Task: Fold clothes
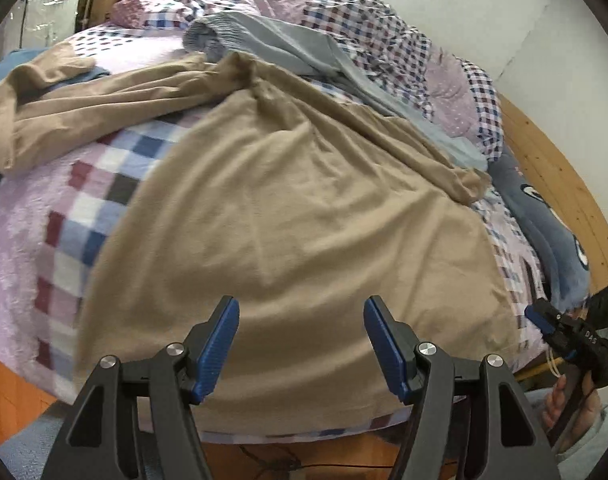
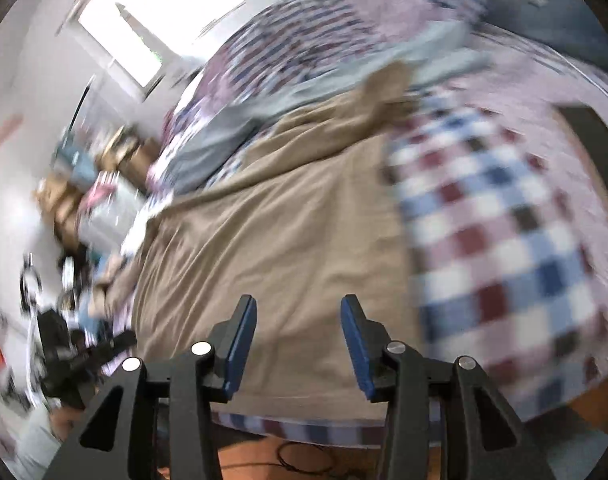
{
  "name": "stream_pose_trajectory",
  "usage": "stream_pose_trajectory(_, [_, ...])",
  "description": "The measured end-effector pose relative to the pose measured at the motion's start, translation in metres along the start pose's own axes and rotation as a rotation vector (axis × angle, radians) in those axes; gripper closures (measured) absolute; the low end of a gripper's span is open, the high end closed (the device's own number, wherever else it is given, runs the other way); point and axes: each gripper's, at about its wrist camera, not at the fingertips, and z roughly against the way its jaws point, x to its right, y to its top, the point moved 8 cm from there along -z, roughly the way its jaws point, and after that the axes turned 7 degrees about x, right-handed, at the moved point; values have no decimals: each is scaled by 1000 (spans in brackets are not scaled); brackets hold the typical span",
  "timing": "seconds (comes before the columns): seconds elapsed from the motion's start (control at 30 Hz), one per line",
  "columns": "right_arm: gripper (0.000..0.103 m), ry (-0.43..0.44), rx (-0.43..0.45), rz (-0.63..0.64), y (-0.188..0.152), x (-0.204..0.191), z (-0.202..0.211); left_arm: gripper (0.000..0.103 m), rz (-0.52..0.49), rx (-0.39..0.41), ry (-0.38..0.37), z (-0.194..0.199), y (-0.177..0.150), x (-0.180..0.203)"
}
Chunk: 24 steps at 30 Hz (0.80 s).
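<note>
Fabric fills most of both views: a tan garment [image 1: 296,216] lies spread over a checked bedspread [image 1: 64,240], its body running from the lower centre of the left wrist frame up toward the middle, with a sleeve trailing off to the upper left. The left gripper [image 1: 301,344] sits at the bottom centre of that frame, its blue pads spread wide apart above the garment's near hem with nothing between them. At the lower right edge of the same frame the right gripper [image 1: 543,316] shows from the side, with a hand [image 1: 571,408] on its handle. Above the tan garment, in the upper centre, lies a grey garment [image 1: 264,40], and a blue-grey plush piece [image 1: 551,232] rests along the right side beside a wooden bed frame [image 1: 559,168]. The right wrist view is blurred; there the right gripper's pads also stand apart and empty over the tan cloth, with the checked bedspread at right.
</note>
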Motion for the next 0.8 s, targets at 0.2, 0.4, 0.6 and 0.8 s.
stream_pose_trajectory(0.2, [54, 19, -55, -191, -21, 53, 19, 34, -67, -30, -53, -17, -4, 44])
stream_pose_trajectory(0.4, [54, 126, -96, -393, -43, 75, 23, 34, -136, -73, -78, -35, -14, 75])
stream_pose_trajectory(0.6, [54, 233, -141, -551, -58, 77, 4, 34, -187, -88, -92, -42, -21, 92])
stream_pose_trajectory(0.8, [54, 228, -124, -547, -54, 74, -11, 34, -208, -90, -108, -45, -25, 100])
